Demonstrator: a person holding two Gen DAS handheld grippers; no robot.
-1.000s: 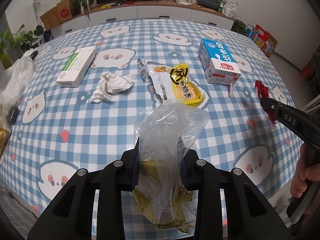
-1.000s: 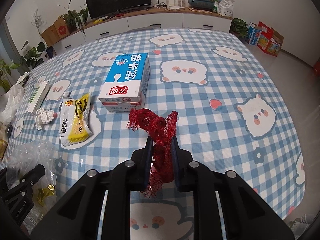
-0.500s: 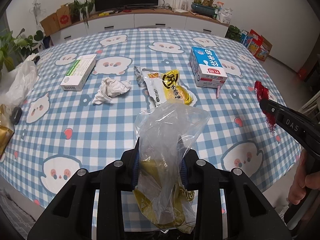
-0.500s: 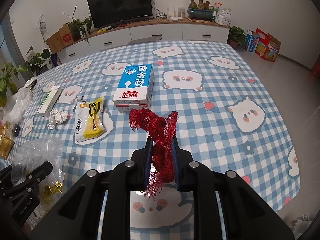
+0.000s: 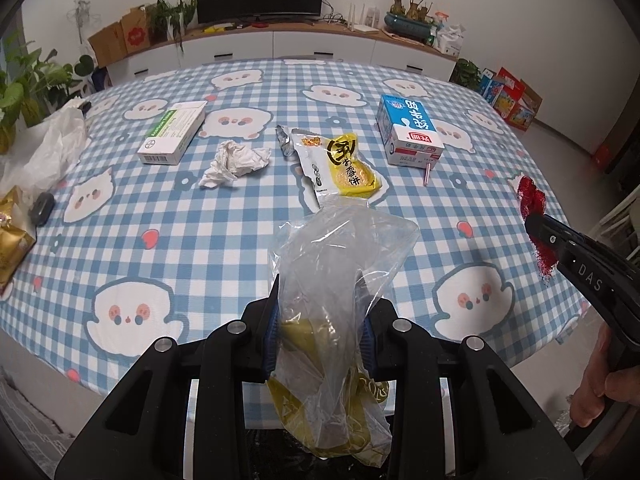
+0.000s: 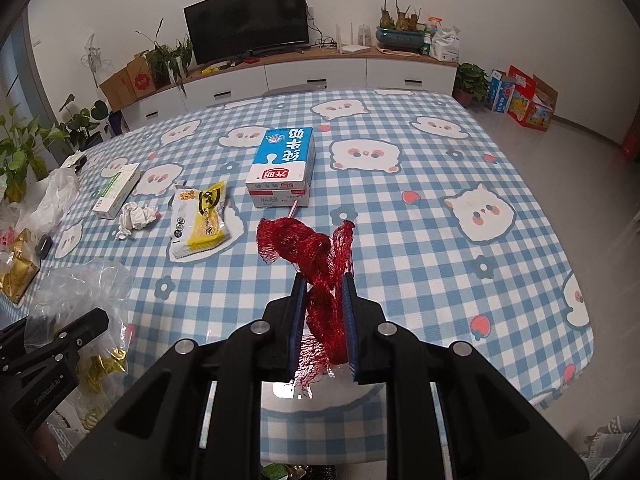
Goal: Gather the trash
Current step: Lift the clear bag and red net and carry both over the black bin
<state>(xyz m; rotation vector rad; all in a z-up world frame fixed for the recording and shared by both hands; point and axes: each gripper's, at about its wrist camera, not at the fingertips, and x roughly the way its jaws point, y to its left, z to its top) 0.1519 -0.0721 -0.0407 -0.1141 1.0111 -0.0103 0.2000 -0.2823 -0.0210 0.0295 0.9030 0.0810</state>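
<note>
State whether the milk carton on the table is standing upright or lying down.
Lying down. The milk carton rests on a broad side on the table, its printed face upward.

Red netting (image 6: pixel 320 264), blue-checked tablecloth (image 6: pixel 420 216)

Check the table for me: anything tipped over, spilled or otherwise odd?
The milk carton lies on its side with its straw sticking out toward the near edge; no spill shows. A crumpled tissue and a snack wrapper lie loose on the tablecloth. Otherwise nothing looks damaged.
</note>
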